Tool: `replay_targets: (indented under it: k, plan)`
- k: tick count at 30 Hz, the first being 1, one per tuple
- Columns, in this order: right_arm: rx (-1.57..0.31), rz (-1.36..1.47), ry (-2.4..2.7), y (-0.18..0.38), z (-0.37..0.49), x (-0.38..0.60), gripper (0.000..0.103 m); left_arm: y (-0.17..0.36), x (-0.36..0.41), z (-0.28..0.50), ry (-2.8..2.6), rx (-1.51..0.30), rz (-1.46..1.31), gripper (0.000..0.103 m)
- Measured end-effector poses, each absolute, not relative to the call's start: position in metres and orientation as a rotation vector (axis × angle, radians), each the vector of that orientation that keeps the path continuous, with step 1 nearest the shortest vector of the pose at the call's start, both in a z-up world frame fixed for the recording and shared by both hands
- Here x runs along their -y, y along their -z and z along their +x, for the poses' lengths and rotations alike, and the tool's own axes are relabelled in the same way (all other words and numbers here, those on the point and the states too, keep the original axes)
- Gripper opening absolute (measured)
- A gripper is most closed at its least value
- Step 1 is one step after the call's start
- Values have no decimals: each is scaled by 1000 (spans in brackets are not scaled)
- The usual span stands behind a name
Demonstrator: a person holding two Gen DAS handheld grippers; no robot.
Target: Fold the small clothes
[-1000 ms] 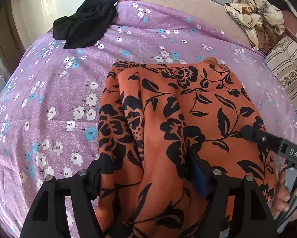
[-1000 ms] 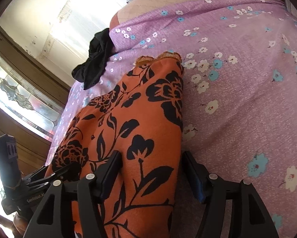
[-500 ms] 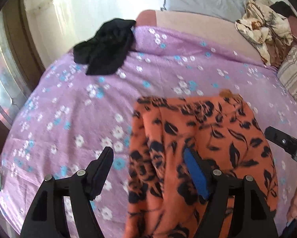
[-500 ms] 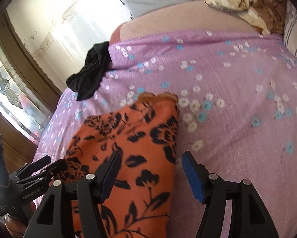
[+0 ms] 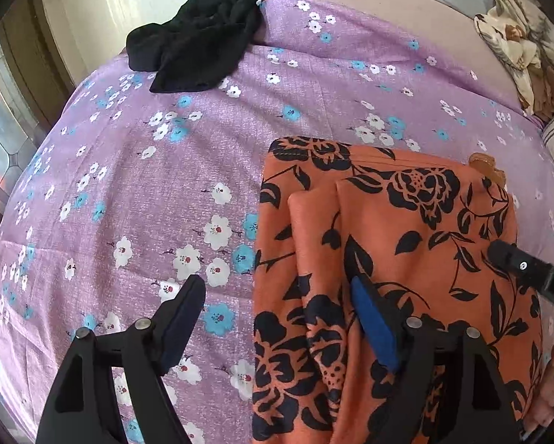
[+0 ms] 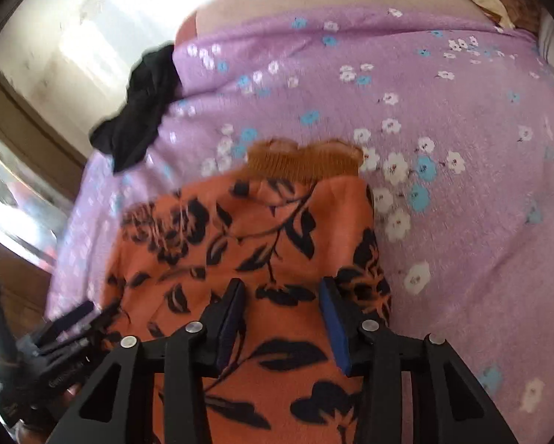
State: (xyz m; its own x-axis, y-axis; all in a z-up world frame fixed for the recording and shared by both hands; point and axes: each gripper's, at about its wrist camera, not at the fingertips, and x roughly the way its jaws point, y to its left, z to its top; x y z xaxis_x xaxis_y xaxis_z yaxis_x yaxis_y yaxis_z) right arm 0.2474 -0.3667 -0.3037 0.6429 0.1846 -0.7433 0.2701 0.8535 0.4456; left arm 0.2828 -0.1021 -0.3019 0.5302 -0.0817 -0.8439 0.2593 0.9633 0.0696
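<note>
Between the right gripper's (image 6: 282, 318) closing jaws, orange floral garment (image 6: 262, 244), not visibly pinched. Beside the left gripper (image 5: 277, 318), opening wide: same garment (image 5: 406, 244) under right finger only.

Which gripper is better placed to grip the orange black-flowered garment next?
Probably right: the right gripper, jaws closing, straddles the orange black-flowered garment; the left gripper, opening, mostly spans purple floral bedsheet.

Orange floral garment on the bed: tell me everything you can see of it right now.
The orange floral garment is thin woven-looking cloth printed with black roses and leaves, with a mustard ribbed band at its far end. It lies folded in overlapping layers on the purple flowered bedsheet. The right gripper, jaws just closing, straddles its near part; whether the pads pinch it is unclear.
</note>
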Motion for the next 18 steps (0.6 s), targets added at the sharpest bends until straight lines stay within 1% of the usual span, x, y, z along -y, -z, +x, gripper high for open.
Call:
replay_targets:
  k: [7, 11, 15, 18]
  plan:
    - [-829, 594, 4, 285, 217, 368, 47, 276, 96, 263, 213, -947, 209, 81]
    - [-798, 520, -48, 259, 184, 356, 47, 265, 88, 237, 221, -903, 244, 81]
    - [-822, 494, -85, 253, 157, 345, 47, 269, 83, 210, 231, -912, 273, 81]
    - [-881, 499, -108, 267, 138, 334, 47, 284, 86, 203, 206, -914, 332, 81]
